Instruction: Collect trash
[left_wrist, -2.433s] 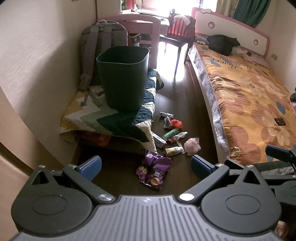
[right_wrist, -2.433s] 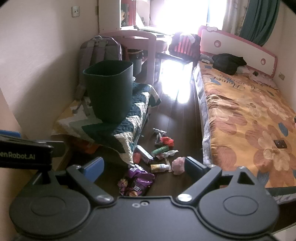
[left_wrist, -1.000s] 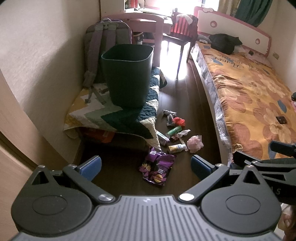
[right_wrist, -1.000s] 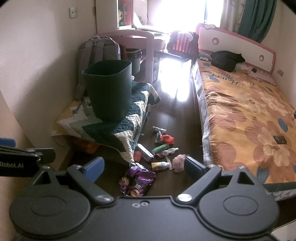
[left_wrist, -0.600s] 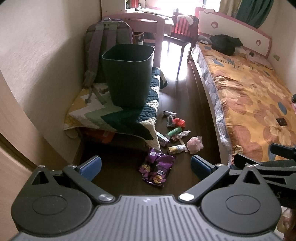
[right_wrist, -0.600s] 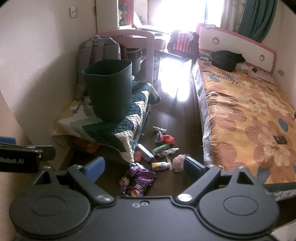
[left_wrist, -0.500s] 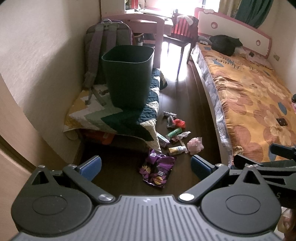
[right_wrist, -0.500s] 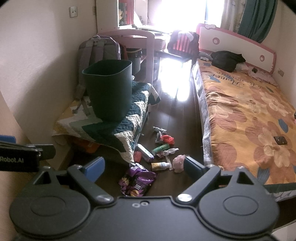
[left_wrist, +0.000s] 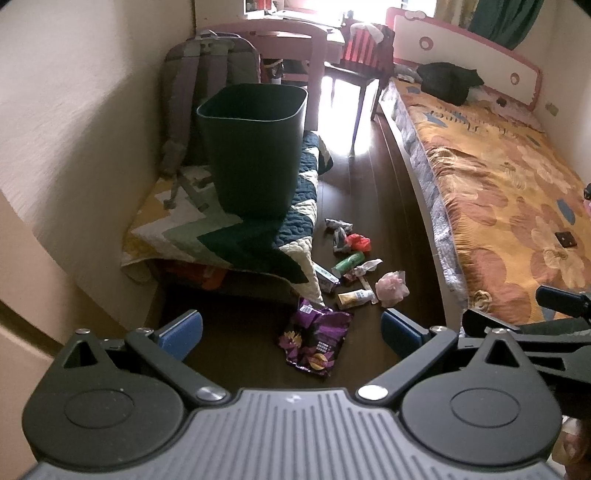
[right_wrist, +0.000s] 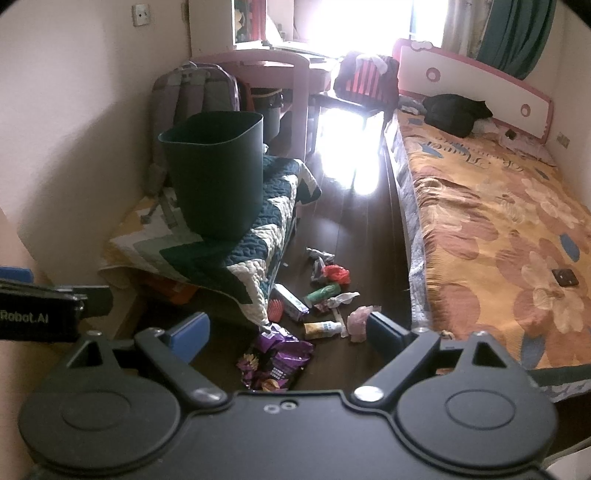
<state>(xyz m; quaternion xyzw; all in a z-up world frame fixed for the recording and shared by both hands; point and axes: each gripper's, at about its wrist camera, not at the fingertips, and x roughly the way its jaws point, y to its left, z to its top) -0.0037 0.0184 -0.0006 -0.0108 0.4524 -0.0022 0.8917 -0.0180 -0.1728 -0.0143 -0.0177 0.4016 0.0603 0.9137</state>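
Hovering with open, empty fingers, both grippers, left gripper (left_wrist: 291, 328) and right gripper (right_wrist: 288, 330), face the purple snack bag (left_wrist: 314, 341); crinkly foil could slip, far from the bin (left_wrist: 255, 147).

Dark green bin (left_wrist: 255, 147): interior in shadow, contents cannot be told. Quilt (left_wrist: 236, 236) overhangs its support; what lies beneath is hidden. White carton (left_wrist: 327, 275) partly tucked under the quilt's edge. Small wrappers (left_wrist: 338, 230) too small to identify. Bed (left_wrist: 498, 206) cut off at the right edge. Window area (right_wrist: 354, 22) overexposed, detail lost
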